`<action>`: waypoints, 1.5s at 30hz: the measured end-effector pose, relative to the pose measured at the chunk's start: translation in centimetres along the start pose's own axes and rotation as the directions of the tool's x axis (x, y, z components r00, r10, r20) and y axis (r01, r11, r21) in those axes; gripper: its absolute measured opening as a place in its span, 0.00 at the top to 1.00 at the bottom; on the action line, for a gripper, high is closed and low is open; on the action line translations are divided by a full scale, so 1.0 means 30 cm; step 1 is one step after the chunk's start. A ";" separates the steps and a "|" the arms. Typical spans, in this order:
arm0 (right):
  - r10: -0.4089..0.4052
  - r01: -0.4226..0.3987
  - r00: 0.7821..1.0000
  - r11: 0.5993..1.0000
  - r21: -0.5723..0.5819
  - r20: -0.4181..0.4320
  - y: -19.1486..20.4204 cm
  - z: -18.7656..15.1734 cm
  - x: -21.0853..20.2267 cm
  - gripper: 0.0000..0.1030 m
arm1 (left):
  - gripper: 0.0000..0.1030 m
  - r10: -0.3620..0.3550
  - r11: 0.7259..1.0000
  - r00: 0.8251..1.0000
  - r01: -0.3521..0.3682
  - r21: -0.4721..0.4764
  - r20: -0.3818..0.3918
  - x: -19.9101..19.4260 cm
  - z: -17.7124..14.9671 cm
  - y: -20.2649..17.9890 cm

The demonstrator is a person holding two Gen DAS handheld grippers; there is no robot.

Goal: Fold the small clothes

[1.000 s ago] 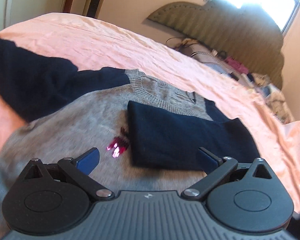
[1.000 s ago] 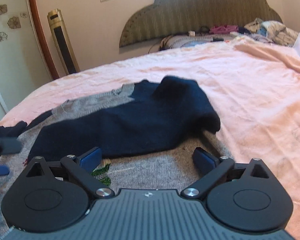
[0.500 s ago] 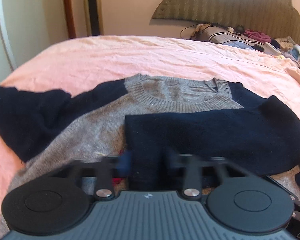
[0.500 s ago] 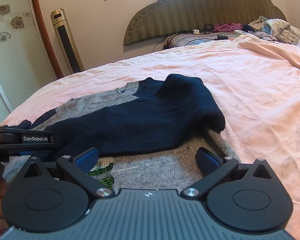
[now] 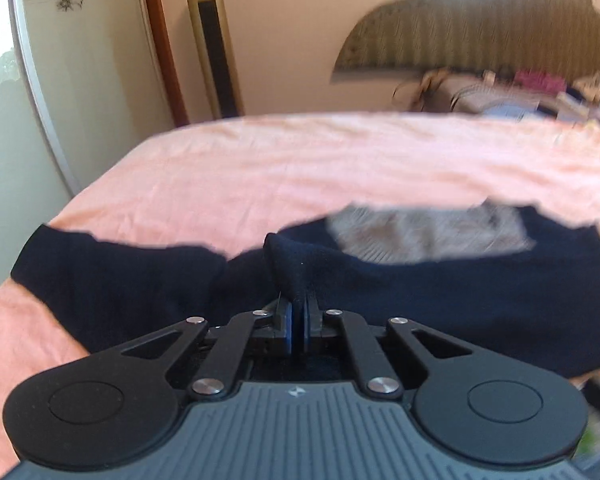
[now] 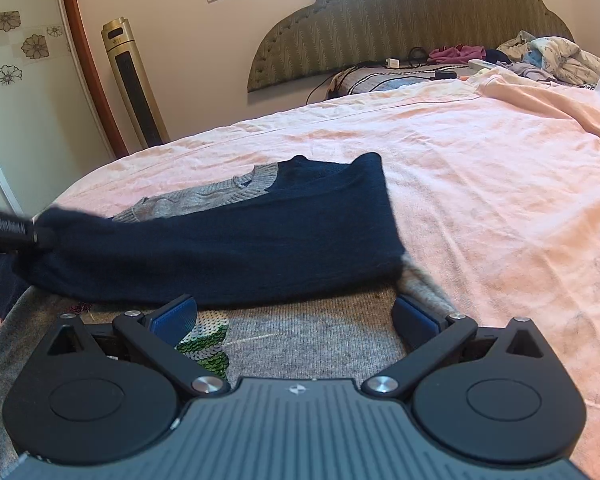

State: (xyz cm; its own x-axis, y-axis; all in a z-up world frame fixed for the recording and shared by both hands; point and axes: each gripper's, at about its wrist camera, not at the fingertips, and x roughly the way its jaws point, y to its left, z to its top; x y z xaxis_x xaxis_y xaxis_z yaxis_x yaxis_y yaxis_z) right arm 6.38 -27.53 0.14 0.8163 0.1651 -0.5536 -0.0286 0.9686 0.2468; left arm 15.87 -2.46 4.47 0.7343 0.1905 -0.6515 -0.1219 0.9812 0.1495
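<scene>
A small grey sweater (image 6: 324, 332) with navy sleeves lies flat on the pink bedsheet (image 6: 480, 184). One navy sleeve (image 6: 228, 240) is folded across its chest. My left gripper (image 5: 298, 322) is shut on the cuff end of that sleeve (image 5: 292, 268) and lifts it a little; it also shows at the left edge of the right wrist view (image 6: 16, 232). The other navy sleeve (image 5: 112, 276) spreads to the left. My right gripper (image 6: 294, 318) is open and empty, low over the grey body beside a green sequin patch (image 6: 206, 344).
A padded headboard (image 6: 412, 16) stands at the far end of the bed. Loose clothes, a pillow and cables (image 6: 540, 56) lie in front of it. A tower fan (image 6: 134, 80) and a wooden door frame (image 6: 88, 60) stand beyond the bed's left side.
My left gripper has closed on the folded navy sleeve's cuff and raised it, swinging left. My right gripper has stayed open over the grey body.
</scene>
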 end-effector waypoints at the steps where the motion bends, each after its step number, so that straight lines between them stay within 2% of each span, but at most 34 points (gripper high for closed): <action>1: 0.000 0.000 1.000 1.000 0.000 0.000 0.000 0.000 0.000 0.00 | 0.93 -0.012 0.999 1.000 0.013 0.033 -0.023 0.023 -0.023 0.005; 3: 0.002 -0.002 1.000 1.000 0.002 0.001 -0.001 0.000 -0.001 0.00 | 0.92 -0.025 0.996 0.999 0.028 0.090 -0.033 0.026 -0.058 0.011; 5: 0.019 -0.020 1.000 1.000 0.020 0.023 -0.009 0.001 -0.017 0.00 | 0.84 0.012 0.996 1.000 -0.014 0.093 0.029 -0.024 -0.081 0.027; 6: 0.040 -0.042 0.998 0.998 0.039 0.058 -0.020 0.006 -0.043 0.05 | 0.77 0.026 0.997 0.996 -0.032 0.072 0.080 -0.055 -0.088 0.044; 8: 0.085 -0.093 0.988 0.994 0.055 0.131 -0.031 0.047 -0.100 0.07 | 0.60 0.006 1.000 0.977 -0.005 -0.001 0.211 -0.120 -0.100 0.095; 10: 0.097 -0.103 0.974 0.995 0.018 0.205 -0.013 0.118 -0.123 0.03 | 0.15 -0.060 0.996 0.958 0.076 -0.045 0.281 -0.140 -0.094 0.120; 12: 0.093 -0.079 0.972 0.994 -0.072 0.215 0.029 0.206 -0.072 0.00 | 0.15 -0.126 0.990 0.958 0.138 -0.027 0.258 -0.108 -0.059 0.087; 15: 0.056 -0.044 0.997 0.978 -0.204 0.057 0.099 0.274 0.130 0.00 | 0.15 -0.206 0.977 0.970 0.211 -0.022 0.130 -0.005 -0.029 0.024; 17: 0.005 -0.021 0.999 0.958 -0.287 -0.054 0.119 0.259 0.262 0.01 | 0.16 -0.207 0.977 0.978 0.208 -0.054 0.031 0.082 -0.023 0.007; 18: -0.053 0.020 0.994 0.947 -0.322 -0.094 0.121 0.238 0.317 0.03 | 0.16 -0.213 0.975 0.977 0.212 -0.072 -0.007 0.119 -0.032 0.012; 19: -0.076 0.040 0.993 0.941 -0.336 -0.095 0.112 0.219 0.342 0.00 | 0.16 -0.221 0.972 0.975 0.221 -0.076 0.000 0.134 -0.040 0.021; 20: -0.041 0.015 0.996 0.953 -0.302 -0.078 0.093 0.207 0.336 0.00 | 0.16 -0.233 0.970 0.972 0.234 -0.067 0.018 0.140 -0.061 0.029; 22: -0.019 -0.004 0.996 0.966 -0.260 -0.086 0.070 0.207 0.336 0.00 | 0.16 -0.232 0.972 0.972 0.233 -0.043 0.027 0.134 -0.081 0.024; 24: -0.023 -0.003 0.996 0.963 -0.269 -0.091 0.076 0.203 0.343 0.00 | 0.15 -0.225 0.974 0.974 0.226 -0.028 0.025 0.129 -0.081 0.017; 26: -0.025 -0.001 0.996 0.962 -0.273 -0.091 0.080 0.199 0.343 0.00 | 0.16 -0.250 0.967 0.967 0.252 -0.049 0.040 0.108 -0.078 0.044; 28: -0.024 -0.001 0.996 0.962 -0.272 -0.090 0.081 0.198 0.342 0.00 | 0.15 -0.266 0.956 0.957 0.277 -0.098 0.115 0.051 -0.076 0.128; 30: -0.025 -0.001 0.996 0.962 -0.272 -0.090 0.077 0.202 0.339 0.00 | 0.15 -0.224 0.951 0.952 0.260 -0.169 0.208 0.005 -0.072 0.262; 31: -0.025 0.000 0.996 0.962 -0.272 -0.089 0.077 0.201 0.339 0.00 | 0.14 -0.181 0.947 0.956 0.233 -0.222 0.231 -0.002 -0.065 0.343; 32: -0.025 0.000 0.996 0.962 -0.271 -0.089 0.077 0.205 0.340 0.00 | 0.14 -0.134 0.936 0.962 0.202 -0.289 0.239 0.005 -0.061 0.430; 33: -0.025 0.000 0.996 0.962 -0.271 -0.089 0.076 0.205 0.340 0.00 | 0.12 -0.089 0.911 0.969 0.173 -0.375 0.231 0.026 -0.056 0.538; 34: -0.026 0.001 0.996 0.962 -0.272 -0.088 0.077 0.204 0.340 0.00 | 0.12 -0.050 0.876 0.977 0.143 -0.461 0.208 0.055 -0.055 0.642; 35: -0.026 0.001 0.996 0.962 -0.272 -0.088 0.077 0.204 0.339 0.00 | 0.12 -0.014 0.829 0.985 0.107 -0.548 0.170 0.090 -0.060 0.742; 36: -0.026 0.001 0.996 0.963 -0.271 -0.088 0.076 0.203 0.339 0.00 | 0.12 0.020 0.766 0.993 0.060 -0.641 0.117 0.128 -0.069 0.846; 37: -0.026 0.001 0.996 0.963 -0.271 -0.087 0.076 0.203 0.338 0.00 | 0.12 0.039 0.688 0.997 0.023 -0.726 0.069 0.165 -0.086 0.944; 38: -0.026 0.002 0.996 0.963 -0.271 -0.086 0.077 0.202 0.338 0.00 | 0.12 0.021 0.613 0.999 0.026 -0.790 0.049 0.199 -0.103 1.025; 39: -0.026 0.002 0.996 0.963 -0.270 -0.086 0.076 0.202 0.338 0.00 | 0.12 -0.018 0.554 0.999 0.045 -0.832 0.042 0.234 -0.120 1.088; 40: -0.026 0.002 0.996 0.963 -0.270 -0.086 0.076 0.202 0.337 0.00 | 0.12 -0.048 0.513 0.997 0.075 -0.855 0.058 0.262 -0.133 1.136; 41: -0.026 0.002 0.996 0.963 -0.270 -0.085 0.076 0.203 0.338 0.00 | 0.12 -0.037 0.505 0.997 0.083 -0.859 0.074 0.268 -0.130 1.158; 43: -0.025 0.001 0.996 0.963 -0.269 -0.085 0.075 0.204 0.338 0.00 | 0.13 -0.012 0.509 0.998 0.056 -0.859 0.058 0.290 -0.110 1.171; 44: -0.025 0.001 0.996 0.963 -0.269 -0.085 0.076 0.204 0.338 0.00 | 0.15 0.003 0.529 0.999 0.044 -0.848 0.054 0.302 -0.095 1.165; 45: -0.025 0.002 0.996 0.963 -0.269 -0.086 0.075 0.204 0.338 0.00 | 0.28 0.023 0.563 0.999 0.023 -0.826 0.043 0.319 -0.076 1.147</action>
State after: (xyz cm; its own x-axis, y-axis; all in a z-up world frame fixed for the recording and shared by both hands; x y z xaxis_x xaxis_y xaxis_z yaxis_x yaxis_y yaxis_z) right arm 18.12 -24.80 -0.06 0.7643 0.1557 -0.6258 -0.1814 0.9831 0.0230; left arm 17.16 33.21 1.68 0.7596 0.2116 -0.6151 -0.6035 0.5818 -0.5452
